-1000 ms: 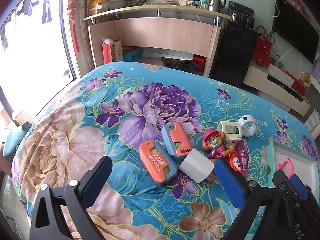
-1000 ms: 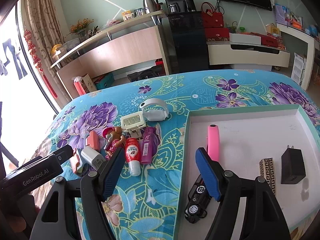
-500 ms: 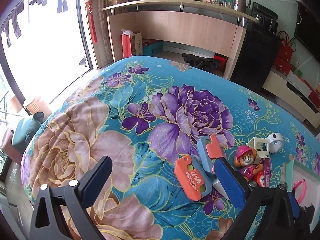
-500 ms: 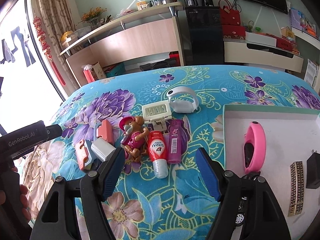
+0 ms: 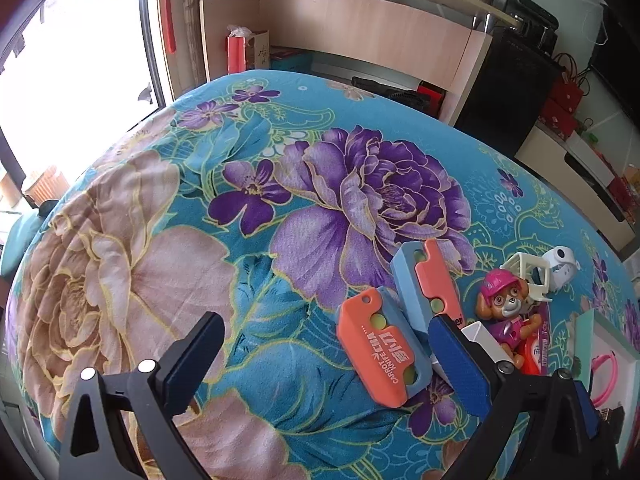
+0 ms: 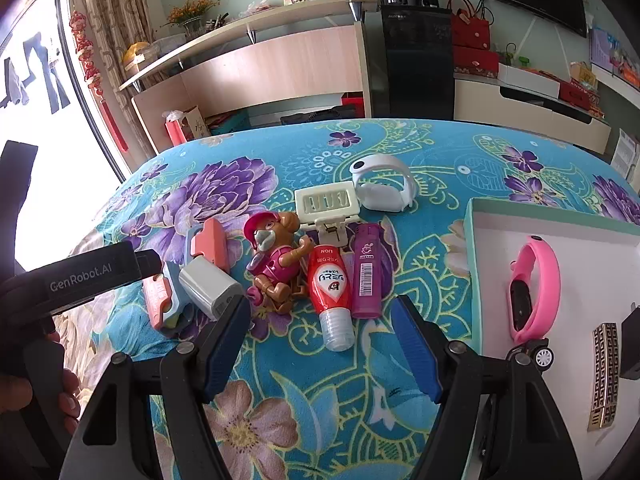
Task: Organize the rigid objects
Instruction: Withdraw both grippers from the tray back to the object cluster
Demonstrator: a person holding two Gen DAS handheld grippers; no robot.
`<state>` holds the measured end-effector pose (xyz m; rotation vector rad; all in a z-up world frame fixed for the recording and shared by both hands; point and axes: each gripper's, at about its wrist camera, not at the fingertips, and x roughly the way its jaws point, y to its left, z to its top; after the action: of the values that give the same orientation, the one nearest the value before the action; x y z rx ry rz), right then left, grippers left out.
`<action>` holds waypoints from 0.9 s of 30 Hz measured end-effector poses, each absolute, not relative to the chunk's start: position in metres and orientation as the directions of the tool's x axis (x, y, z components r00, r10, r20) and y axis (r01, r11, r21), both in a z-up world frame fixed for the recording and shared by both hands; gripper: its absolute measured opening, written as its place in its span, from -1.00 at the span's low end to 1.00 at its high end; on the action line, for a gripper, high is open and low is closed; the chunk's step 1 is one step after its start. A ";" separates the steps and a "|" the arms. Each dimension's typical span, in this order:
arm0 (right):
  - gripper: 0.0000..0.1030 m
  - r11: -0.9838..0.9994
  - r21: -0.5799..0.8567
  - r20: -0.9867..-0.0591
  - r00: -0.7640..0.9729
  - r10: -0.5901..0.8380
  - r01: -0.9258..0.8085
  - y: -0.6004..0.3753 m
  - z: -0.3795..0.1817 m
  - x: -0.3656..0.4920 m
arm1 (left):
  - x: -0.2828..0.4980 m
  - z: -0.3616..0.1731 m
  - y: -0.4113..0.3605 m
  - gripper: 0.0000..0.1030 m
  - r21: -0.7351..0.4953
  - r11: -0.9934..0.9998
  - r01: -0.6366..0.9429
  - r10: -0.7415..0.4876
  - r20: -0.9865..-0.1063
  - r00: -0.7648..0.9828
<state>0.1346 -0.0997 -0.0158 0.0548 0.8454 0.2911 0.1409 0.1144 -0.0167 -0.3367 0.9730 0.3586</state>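
A pile of small things lies on the flowered bedspread (image 5: 280, 208). My left gripper (image 5: 324, 332) hangs open over it. An orange carrot knife (image 5: 380, 352) lies near its right finger, beside a blue and coral one (image 5: 424, 284) and a white block (image 5: 486, 340). My right gripper (image 6: 320, 312) is open above a red tube (image 6: 330, 284), with a dog figure (image 6: 276, 256) to its left and a purple lighter (image 6: 367, 276) to its right. Neither gripper holds anything.
A cream clip frame (image 6: 326, 202) and a white band (image 6: 380, 184) lie behind the pile. The white tray (image 6: 584, 280) at the right holds a pink band (image 6: 534, 288), a toy car (image 6: 536, 354), a gold patterned lighter (image 6: 604, 372) and a black charger (image 6: 632, 344). A hand (image 6: 24, 392) grips the left tool.
My right gripper has swung left from over the tray's edge to over the pile. My left gripper has shifted left and lower, so the pile now sits at its right finger.
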 end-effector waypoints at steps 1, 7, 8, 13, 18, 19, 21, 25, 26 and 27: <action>0.43 0.960 0.160 -0.729 0.628 0.272 -0.230 -0.100 -0.016 0.134 | 0.141 -0.018 0.116 1.00 -0.116 0.889 -0.443 0.144 -0.847 0.511; 0.43 0.969 0.132 -0.742 0.628 0.237 -0.210 -0.105 -0.016 0.137 | 0.145 -0.029 0.114 1.00 -0.127 0.897 -0.424 0.109 -0.865 0.490; 0.43 0.973 0.122 -0.744 0.631 0.221 -0.197 -0.107 -0.016 0.139 | 0.146 -0.030 0.112 1.00 -0.127 0.901 -0.415 0.103 -0.866 0.489; 0.43 0.980 0.121 -0.756 0.625 0.193 -0.156 -0.118 -0.014 0.147 | 0.149 -0.033 0.106 1.00 -0.120 0.915 -0.385 0.089 -0.872 0.481; 0.43 0.982 0.104 -0.760 0.625 0.179 -0.155 -0.115 -0.010 0.155 | 0.152 -0.035 0.107 1.00 -0.107 0.916 -0.387 0.096 -0.877 0.471; 0.43 0.982 0.103 -0.759 0.625 0.181 -0.160 -0.114 -0.009 0.157 | 0.152 -0.036 0.108 1.00 -0.107 0.915 -0.388 0.095 -0.879 0.467; 0.43 0.981 0.093 -0.758 0.626 0.180 -0.170 -0.110 -0.007 0.159 | 0.153 -0.038 0.108 1.00 -0.108 0.915 -0.388 0.091 -0.882 0.462; 0.43 0.978 0.094 -0.745 0.638 0.194 -0.187 -0.104 -0.003 0.162 | 0.156 -0.038 0.107 1.00 -0.107 0.918 -0.382 0.089 -0.882 0.462; 0.43 0.977 0.098 -0.744 0.639 0.197 -0.187 -0.103 -0.002 0.163 | 0.157 -0.038 0.106 1.00 -0.108 0.919 -0.380 0.087 -0.883 0.462; 0.42 0.977 0.103 -0.742 0.640 0.201 -0.186 -0.103 -0.003 0.164 | 0.159 -0.039 0.105 1.00 -0.106 0.920 -0.377 0.087 -0.884 0.460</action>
<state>0.1638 -0.1027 -0.0025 0.0178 0.8479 0.2206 0.1588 0.1050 -0.0390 -0.3057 1.0590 0.2907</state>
